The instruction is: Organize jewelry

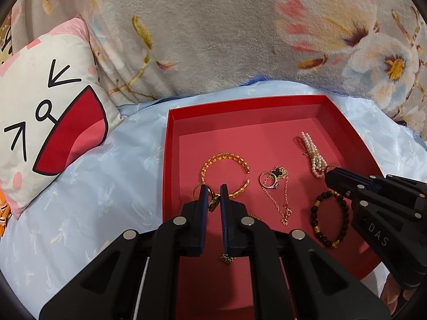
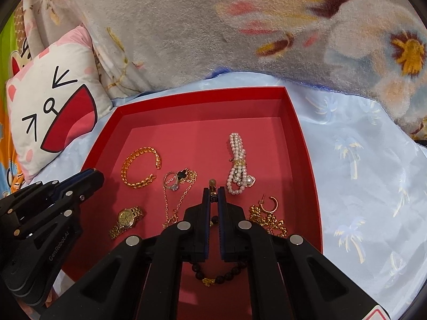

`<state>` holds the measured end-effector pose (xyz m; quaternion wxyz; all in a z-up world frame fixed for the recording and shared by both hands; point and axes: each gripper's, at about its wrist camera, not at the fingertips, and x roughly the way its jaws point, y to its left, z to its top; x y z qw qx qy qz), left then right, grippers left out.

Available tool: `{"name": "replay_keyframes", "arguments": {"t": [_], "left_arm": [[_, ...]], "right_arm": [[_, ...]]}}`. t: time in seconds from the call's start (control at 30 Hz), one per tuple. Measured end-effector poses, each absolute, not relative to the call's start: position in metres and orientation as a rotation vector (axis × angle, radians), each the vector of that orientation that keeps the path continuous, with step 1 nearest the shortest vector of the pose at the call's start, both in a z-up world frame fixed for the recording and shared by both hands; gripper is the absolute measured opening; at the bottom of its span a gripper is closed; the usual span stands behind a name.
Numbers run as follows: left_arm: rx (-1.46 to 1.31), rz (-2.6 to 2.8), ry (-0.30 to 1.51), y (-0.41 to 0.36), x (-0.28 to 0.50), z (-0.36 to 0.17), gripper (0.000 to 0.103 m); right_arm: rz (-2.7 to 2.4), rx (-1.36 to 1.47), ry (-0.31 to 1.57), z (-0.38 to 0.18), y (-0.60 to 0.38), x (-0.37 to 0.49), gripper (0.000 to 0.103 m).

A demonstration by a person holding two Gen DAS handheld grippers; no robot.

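Note:
A red tray on the bed holds a gold cuff bracelet, a ring with a clover chain, a pearl bracelet and a dark bead bracelet. My left gripper hangs low over the tray's near left part. Its fingers are shut on a small gold and dark earring. A gold watch lies just below it. My right gripper is shut on a small earring with a bead on top, beside the pearl bracelet and above the bead bracelet.
A gold hoop earring and chain lie at the tray's near right. A cartoon pillow rests to the left, and a flowered blanket rises behind the tray. A light blue sheet covers the bed all round.

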<state>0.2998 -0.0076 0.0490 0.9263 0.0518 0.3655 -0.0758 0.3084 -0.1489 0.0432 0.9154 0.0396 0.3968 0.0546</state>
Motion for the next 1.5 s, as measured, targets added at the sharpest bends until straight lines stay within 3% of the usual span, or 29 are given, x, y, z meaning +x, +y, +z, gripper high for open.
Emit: {"name": "replay_keyframes", "arguments": {"t": [0.83,0.97,1.0,1.07,1.17,1.5], "left_arm": [[0.111,-0.153,0.765,-0.01,0.305,0.044,0.008],[0.11,-0.143,0.749,-0.01,0.307,0.045,0.01],[0.114,-0.136,0.744,-0.01,0.307,0.046,0.013],[0.101,-0.129,0.739,-0.008,0.307,0.048,0.027],[0.087,-0.12,0.732,-0.005,0.306,0.051,0.032],[0.084,-0.127,0.682,0.0,0.276,0.072,0.05]], "right_arm": [[0.11,0.055,0.83,0.034,-0.14,0.317,0.005],[0.096,0.064,0.814,0.036,-0.142,0.318,0.011],[0.093,0.07,0.812,0.036,-0.144,0.318,0.011],[0.09,0.077,0.806,0.038,-0.146,0.318,0.016],[0.091,0.087,0.785,0.045,-0.152,0.312,0.023],[0.105,0.136,0.741,0.064,-0.175,0.255,0.032]]}}
